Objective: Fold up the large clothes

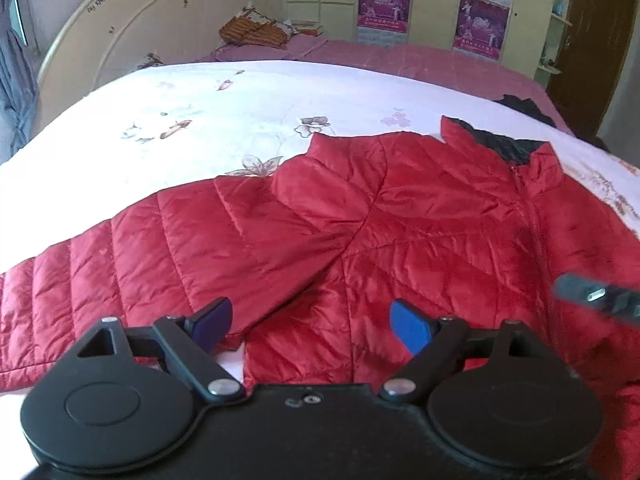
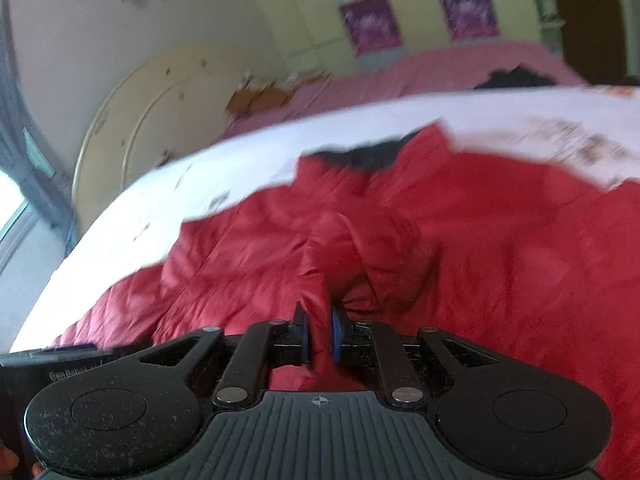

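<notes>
Across a white floral bedspread (image 1: 208, 92), a red quilted jacket (image 1: 400, 216) is being laid flat, collar pointed toward the far side, one sleeve stretched out leftward. Its lower front is being straddled by the left gripper (image 1: 310, 326), spread wide and holding nothing. A raised fold of the jacket's fabric is being pinched between the right gripper (image 2: 319, 338) pads.

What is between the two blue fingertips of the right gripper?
In the right wrist view, a pinched fold of the red puffer jacket sits between the fingertips of the right gripper, which is shut on it.

A home bedroom: a bed (image 1: 240, 112) with rounded headboard (image 1: 132, 36), pillow (image 1: 256, 30), and postered wardrobe (image 1: 432, 0) behind.
</notes>
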`<state>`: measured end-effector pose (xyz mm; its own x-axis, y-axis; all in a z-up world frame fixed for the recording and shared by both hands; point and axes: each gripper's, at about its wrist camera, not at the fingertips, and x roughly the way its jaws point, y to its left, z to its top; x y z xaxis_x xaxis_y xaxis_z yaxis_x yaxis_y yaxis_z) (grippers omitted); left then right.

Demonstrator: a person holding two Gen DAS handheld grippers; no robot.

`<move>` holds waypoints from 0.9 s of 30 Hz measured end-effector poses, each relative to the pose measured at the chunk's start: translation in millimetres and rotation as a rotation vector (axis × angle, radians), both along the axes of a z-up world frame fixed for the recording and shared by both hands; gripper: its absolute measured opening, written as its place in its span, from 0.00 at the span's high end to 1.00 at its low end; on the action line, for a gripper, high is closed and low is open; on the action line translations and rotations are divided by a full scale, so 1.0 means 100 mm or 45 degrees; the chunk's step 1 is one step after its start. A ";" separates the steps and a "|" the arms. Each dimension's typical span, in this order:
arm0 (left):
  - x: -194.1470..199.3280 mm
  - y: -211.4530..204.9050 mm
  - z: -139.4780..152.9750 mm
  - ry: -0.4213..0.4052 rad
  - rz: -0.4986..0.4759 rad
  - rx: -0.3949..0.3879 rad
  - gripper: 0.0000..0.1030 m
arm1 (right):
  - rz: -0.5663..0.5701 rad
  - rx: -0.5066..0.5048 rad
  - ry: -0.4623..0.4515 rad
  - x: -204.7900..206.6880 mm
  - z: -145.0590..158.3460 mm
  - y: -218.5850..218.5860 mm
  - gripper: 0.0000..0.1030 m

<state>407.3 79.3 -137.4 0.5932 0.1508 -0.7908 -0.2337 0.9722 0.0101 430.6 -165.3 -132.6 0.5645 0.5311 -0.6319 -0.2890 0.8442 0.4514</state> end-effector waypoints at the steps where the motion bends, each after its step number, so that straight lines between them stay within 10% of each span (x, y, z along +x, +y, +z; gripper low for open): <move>1: 0.00 0.01 0.01 -0.001 -0.013 -0.016 0.17 | 0.007 -0.001 0.015 0.00 -0.03 0.06 0.89; 3: 0.01 0.01 0.01 0.003 -0.044 -0.053 0.15 | 0.023 0.031 0.030 0.03 -0.05 0.11 0.42; 5: 0.03 -0.02 0.02 -0.002 -0.067 -0.088 0.09 | 0.020 0.052 -0.002 -0.03 0.02 0.13 0.23; 15: 0.13 -0.74 -0.04 -0.028 -0.380 -0.139 0.04 | -0.226 -0.160 -0.187 -0.43 0.43 -0.57 0.23; 21: 0.13 -1.36 -0.24 -0.041 -0.523 0.074 0.05 | -0.398 -0.222 -0.160 -0.72 0.39 -1.12 0.23; 27: 0.28 -1.16 -0.37 -0.055 -0.454 -0.025 0.35 | -0.501 -0.265 -0.124 -0.81 0.25 -1.35 0.23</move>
<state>435.6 -37.0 -174.1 0.6389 -0.0869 -0.7644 0.1208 0.9926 -0.0119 350.1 -300.3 -107.6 0.7602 0.1315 -0.6362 0.0391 0.9682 0.2469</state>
